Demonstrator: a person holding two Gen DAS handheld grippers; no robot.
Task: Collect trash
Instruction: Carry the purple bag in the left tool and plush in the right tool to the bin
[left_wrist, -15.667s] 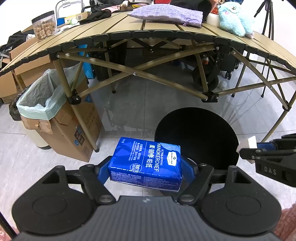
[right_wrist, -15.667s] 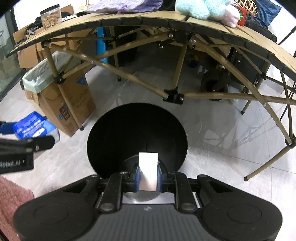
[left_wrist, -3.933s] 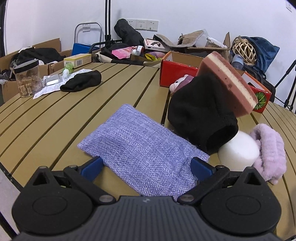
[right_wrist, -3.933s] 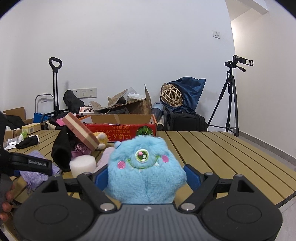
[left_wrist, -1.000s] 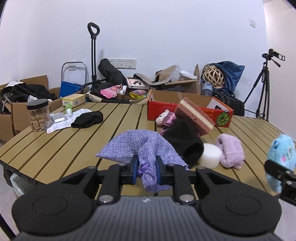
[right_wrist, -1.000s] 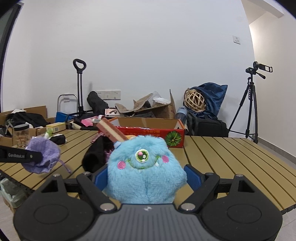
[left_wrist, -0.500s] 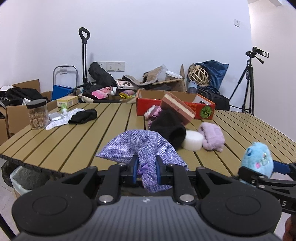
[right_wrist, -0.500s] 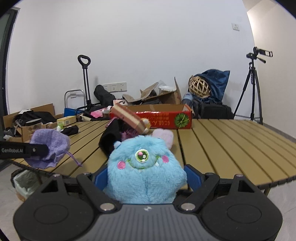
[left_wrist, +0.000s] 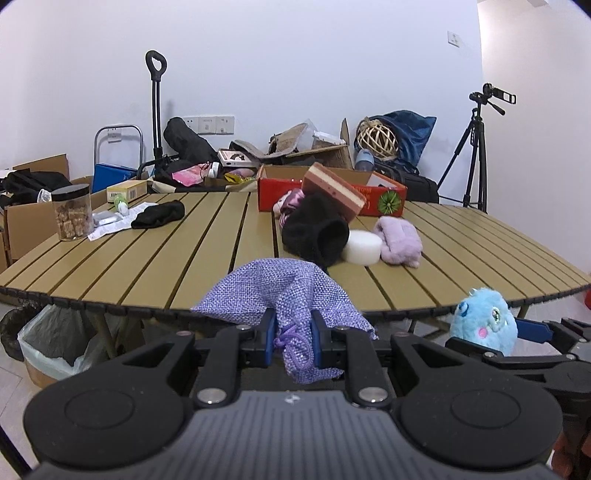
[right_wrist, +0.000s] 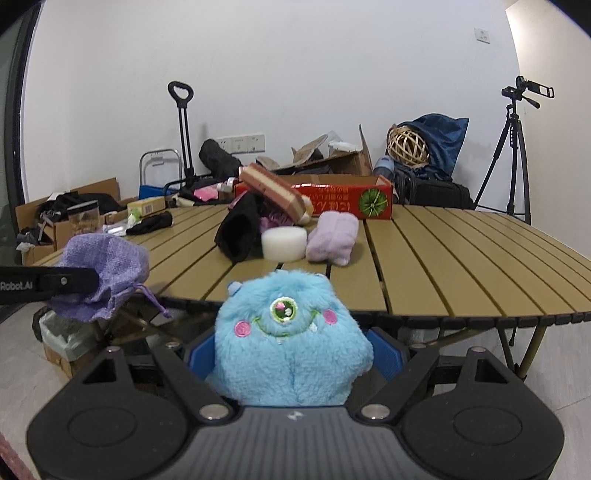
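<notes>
Left hand-held gripper (left_wrist: 293, 341) pinches purple pouch (left_wrist: 284, 291), hiding its drawstring neck

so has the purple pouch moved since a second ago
Yes. The purple pouch, clamped in the left hand-held gripper, has come back off the table; it now hangs in front of the table's near edge.

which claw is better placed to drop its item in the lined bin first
Left, probably: the left claw, shut on the purple pouch, is on the lined bin's side; the right claw with the blue plush is farther.
</notes>
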